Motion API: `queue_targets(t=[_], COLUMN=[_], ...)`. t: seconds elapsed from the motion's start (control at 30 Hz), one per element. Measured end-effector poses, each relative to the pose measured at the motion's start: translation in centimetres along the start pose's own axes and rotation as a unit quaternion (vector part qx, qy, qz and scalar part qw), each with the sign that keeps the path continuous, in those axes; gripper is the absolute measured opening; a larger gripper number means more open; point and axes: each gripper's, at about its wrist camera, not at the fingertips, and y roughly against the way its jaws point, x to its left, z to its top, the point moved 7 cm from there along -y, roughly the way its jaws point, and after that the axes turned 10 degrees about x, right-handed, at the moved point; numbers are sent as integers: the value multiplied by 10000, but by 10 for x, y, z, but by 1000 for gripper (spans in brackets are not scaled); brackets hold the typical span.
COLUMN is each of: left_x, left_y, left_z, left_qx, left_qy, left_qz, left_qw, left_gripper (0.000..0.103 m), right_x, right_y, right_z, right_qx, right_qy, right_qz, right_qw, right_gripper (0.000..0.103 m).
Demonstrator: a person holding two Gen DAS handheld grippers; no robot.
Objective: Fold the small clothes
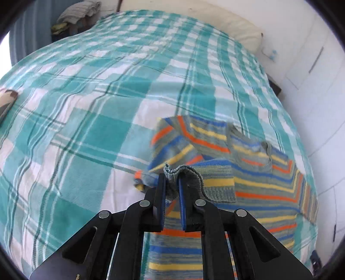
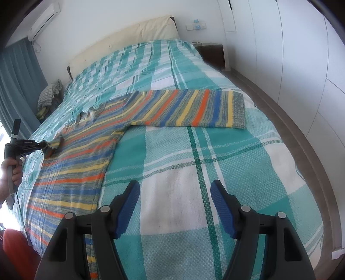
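I see the bed (image 2: pixel 248 172) filling both views, covered by a teal-and-white plaid blanket (image 1: pixel 86 129), with a cream headboard (image 2: pixel 129 38) at its far end against the white wall. White wardrobe doors (image 2: pixel 301 75) run along one side of the room, and a teal curtain (image 2: pixel 17 81) hangs on the other, below a wall air conditioner (image 2: pixel 43 19). The striped sweater (image 2: pixel 82 155) lies spread on the blanket, banded in blue, yellow, orange and grey-green; from the right wrist view its body runs down the left part of the bed toward me, and one sleeve (image 2: pixel 194 109) stretches flat across the blanket, ending in a grey ribbed cuff (image 2: pixel 238 109). A dark nightstand (image 2: pixel 212 52) sits beside the headboard, and a small heap of folded fabric (image 2: pixel 49 94) rests at the bed's far left edge. My left hand-held gripper (image 1: pixel 171 183) is clenched on the sweater's other grey ribbed cuff (image 1: pixel 172 174), which bunches up between the blue pads, with that sleeve lifted and draped over the sweater's body. In the right wrist view I see that same gripper at the far left, gripped by my hand (image 2: pixel 13 170). My right hand-held gripper (image 2: pixel 174 206) is released, its blue-padded fingers spread wide and hovering over bare blanket just beside the sweater's hem, touching nothing.
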Motion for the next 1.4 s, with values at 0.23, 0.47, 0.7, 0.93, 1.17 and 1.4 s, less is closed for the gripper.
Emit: queue_targets(t=[0.23, 0.47, 0.7, 0.93, 1.17, 1.4], left_x=[159, 172, 188, 221, 176, 119], left_y=[12, -22, -31, -3, 54, 41], left_z=[19, -8, -22, -38, -102, -162], left_qx=[-15, 331, 422, 409, -68, 80], left_qy=[1890, 2013, 2130, 2225, 1241, 225], left_qz=[859, 1068, 1231, 1553, 1416, 1047], left_qw=[9782, 9731, 9684, 9616, 9821, 9942], left_gripper=[8, 7, 5, 10, 79, 91], right_x=[14, 24, 18, 16, 7, -10], right_y=[-8, -16, -18, -15, -6, 4], right_z=[-3, -7, -9, -7, -2, -1], right_qx=[105, 181, 241, 183, -13, -182], right_qy=[215, 492, 393, 345, 194, -83], right_qz=[78, -24, -51, -79, -190, -547], right_qw=[9997, 9986, 9989, 9992, 9996, 9983], right_gripper=[68, 68, 68, 68, 68, 73])
